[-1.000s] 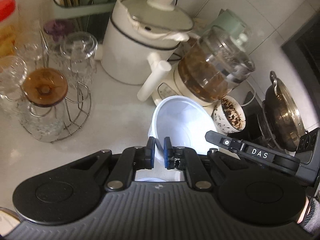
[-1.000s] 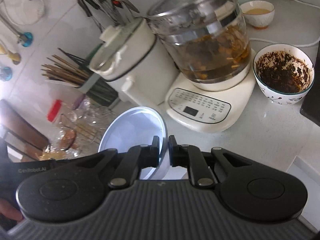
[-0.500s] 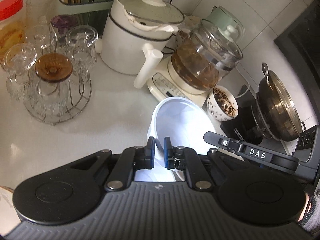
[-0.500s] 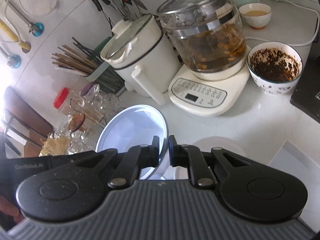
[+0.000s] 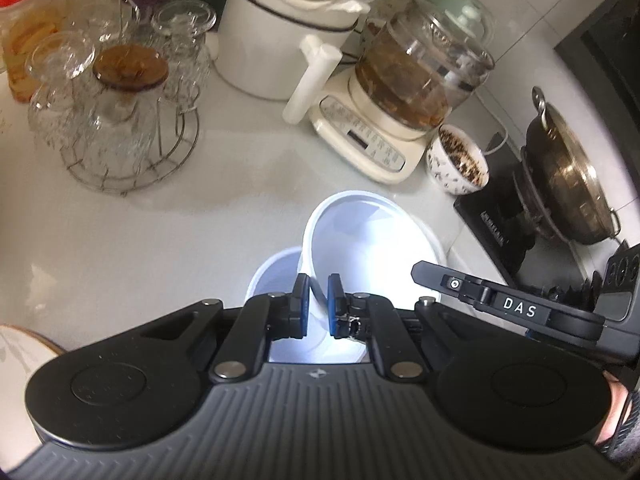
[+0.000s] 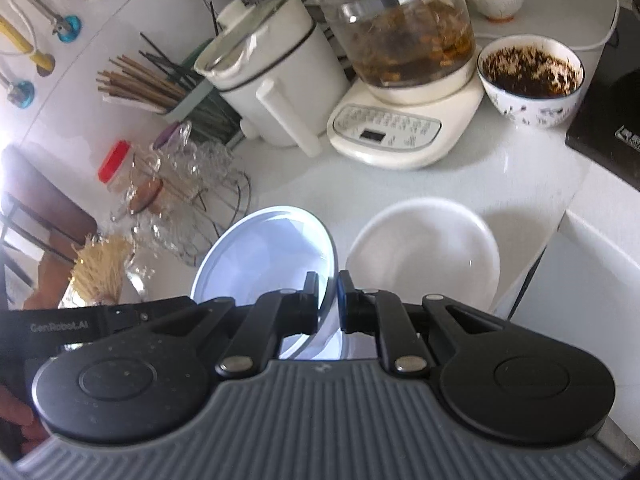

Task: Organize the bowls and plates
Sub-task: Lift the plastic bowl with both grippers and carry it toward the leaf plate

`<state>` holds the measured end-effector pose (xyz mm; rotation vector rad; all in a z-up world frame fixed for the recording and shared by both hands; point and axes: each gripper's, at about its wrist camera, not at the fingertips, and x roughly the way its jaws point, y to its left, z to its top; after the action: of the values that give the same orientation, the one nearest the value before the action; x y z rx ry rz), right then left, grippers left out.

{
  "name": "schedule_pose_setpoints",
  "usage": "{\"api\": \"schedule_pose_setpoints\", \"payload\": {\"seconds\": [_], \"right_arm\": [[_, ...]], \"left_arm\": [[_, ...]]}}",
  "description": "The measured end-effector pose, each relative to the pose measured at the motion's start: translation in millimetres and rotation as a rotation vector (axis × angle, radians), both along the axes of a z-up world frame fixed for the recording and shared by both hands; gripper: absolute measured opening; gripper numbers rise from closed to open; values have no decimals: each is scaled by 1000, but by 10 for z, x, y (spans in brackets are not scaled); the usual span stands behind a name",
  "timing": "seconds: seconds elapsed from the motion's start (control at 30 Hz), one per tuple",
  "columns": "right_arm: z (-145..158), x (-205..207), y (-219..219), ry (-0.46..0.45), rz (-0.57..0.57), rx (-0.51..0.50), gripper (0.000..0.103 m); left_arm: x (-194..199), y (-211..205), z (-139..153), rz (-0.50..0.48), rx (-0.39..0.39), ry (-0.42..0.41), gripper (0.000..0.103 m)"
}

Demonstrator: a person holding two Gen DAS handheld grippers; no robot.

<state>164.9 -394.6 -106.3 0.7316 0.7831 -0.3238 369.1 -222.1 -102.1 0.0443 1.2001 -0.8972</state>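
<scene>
Both grippers hold one white bowl by opposite rims, tilted above the white counter. My left gripper (image 5: 318,304) is shut on the bowl's near rim; the bowl (image 5: 372,248) fills the middle of the left wrist view. My right gripper (image 6: 328,300) is shut on the bowl's (image 6: 268,252) right rim. A second white bowl (image 6: 424,252) sits on the counter to the right of it, and shows below the held bowl in the left wrist view (image 5: 272,276). The right gripper's body (image 5: 520,308) shows at right.
A glass kettle on a cream base (image 5: 404,92), a white pot (image 5: 288,36), a dirty patterned bowl (image 5: 456,160) and a rack of glasses (image 5: 116,112) stand behind. A wok (image 5: 568,184) sits on the black stove at right. A plate edge (image 5: 20,360) shows at left.
Both grippers have pulled back and up from the appliances with the bowl held between them. The second white bowl on the counter has come into view below and beside it.
</scene>
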Motion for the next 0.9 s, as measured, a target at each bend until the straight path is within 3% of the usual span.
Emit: {"api": "schedule_pose_setpoints", "payload": {"seconds": [0.23,0.8,0.9], "right_arm": [[-147,30,99,68,36,16,12],[-134,10,176,84,15,46,15],[-122,-13,171,84,2,51,17]], "left_arm": [[-42,93,-137,7,31,38,10],[51,212,-196,35,95,110,12],[87,244,-186,29,92,120,26]]}}
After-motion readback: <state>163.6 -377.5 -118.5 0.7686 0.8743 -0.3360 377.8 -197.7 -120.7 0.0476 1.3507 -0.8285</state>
